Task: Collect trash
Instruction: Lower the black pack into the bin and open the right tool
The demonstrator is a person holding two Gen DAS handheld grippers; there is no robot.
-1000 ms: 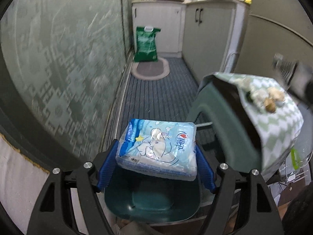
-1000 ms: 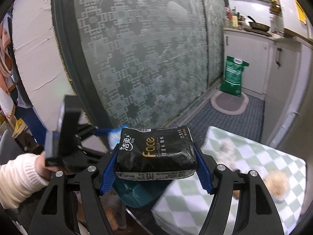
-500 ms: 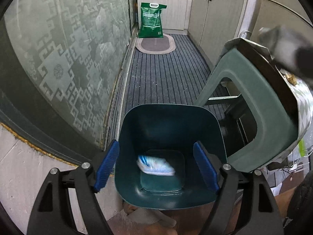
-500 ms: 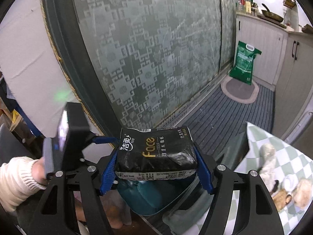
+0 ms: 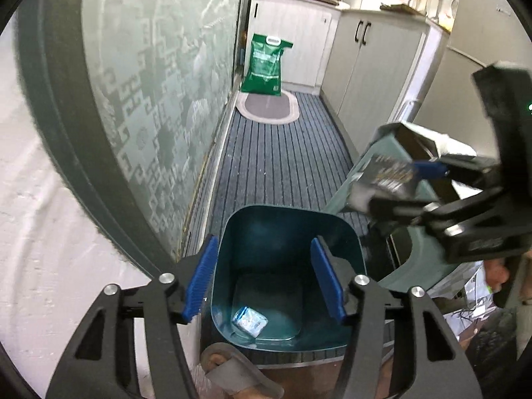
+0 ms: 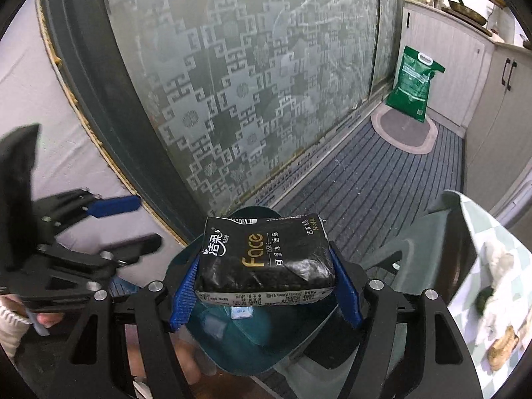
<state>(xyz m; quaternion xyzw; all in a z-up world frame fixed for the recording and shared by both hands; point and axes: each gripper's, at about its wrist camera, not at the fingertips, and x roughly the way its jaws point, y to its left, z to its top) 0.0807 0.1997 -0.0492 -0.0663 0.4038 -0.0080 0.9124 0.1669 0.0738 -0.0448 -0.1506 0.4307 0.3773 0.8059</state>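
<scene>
The left gripper (image 5: 264,277) tilts down over the teal bin (image 5: 349,232), its blue pads wide apart with nothing between them. Beneath it, a small blue-and-white tissue pack (image 5: 250,321) lies on the bin's smooth floor. The right gripper (image 6: 264,281) is clamped on a glossy black tissue pack (image 6: 264,259) (crinkled film, brick-shaped), held above the bin's rounded rim.
</scene>
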